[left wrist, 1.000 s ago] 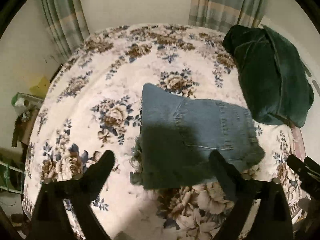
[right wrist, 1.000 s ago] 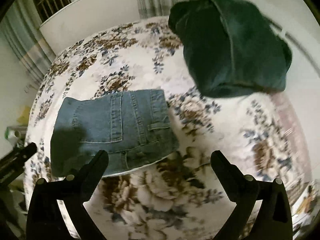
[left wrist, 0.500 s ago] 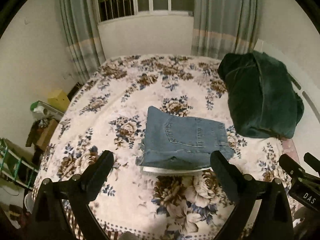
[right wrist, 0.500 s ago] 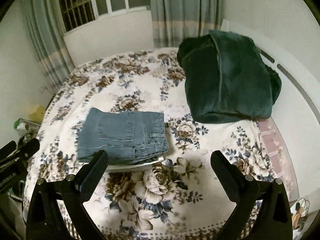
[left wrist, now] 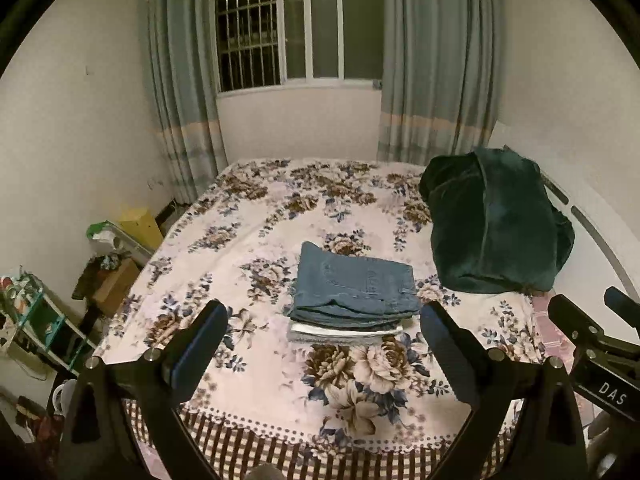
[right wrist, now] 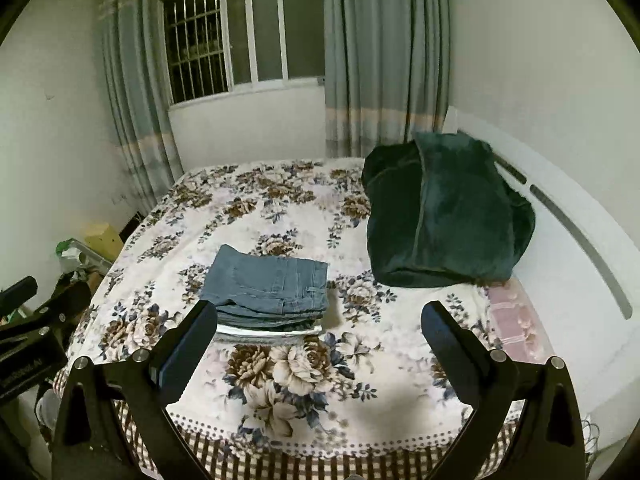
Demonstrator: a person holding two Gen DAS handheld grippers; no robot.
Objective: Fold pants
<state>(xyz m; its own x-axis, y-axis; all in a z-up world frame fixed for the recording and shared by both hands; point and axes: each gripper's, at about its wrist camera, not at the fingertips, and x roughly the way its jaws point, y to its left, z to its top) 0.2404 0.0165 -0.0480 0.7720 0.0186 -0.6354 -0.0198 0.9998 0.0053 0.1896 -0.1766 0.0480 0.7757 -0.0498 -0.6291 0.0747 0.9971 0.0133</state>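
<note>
One pair of blue denim pants (left wrist: pixel 354 290) lies folded into a compact, roughly rectangular stack on the floral bedspread (left wrist: pixel 280 216), toward the near half of the bed and slightly left of centre. The long axis of the stack runs left to right across the bed. The folded layers face the near edge, where several stacked denim edges are visible. In the right wrist view the waistband and a belt loop lie at the right end of the pants (right wrist: pixel 268 284). A thin white layer (left wrist: pixel 344 330) shows beneath the denim along the near edge; what it is cannot be told.

One dark green bundle of fabric (left wrist: pixel 496 228) rests on the far right of the bed, well apart from the pants. Two grey-green curtains, one (left wrist: pixel 180 80) left and one (left wrist: pixel 436 60) right, flank one barred window (left wrist: pixel 296 28).

Left gripper (left wrist: pixel 322 340): fingers spread wide apart, nothing between them, held above the near edge of the bed, clear of the pants.

Right gripper (right wrist: pixel 318 340): fingers likewise spread wide apart and empty, held on the near side of the bed. Its left finger (right wrist: pixel 188 344) overlaps the near left corner of the stack in view.
</note>
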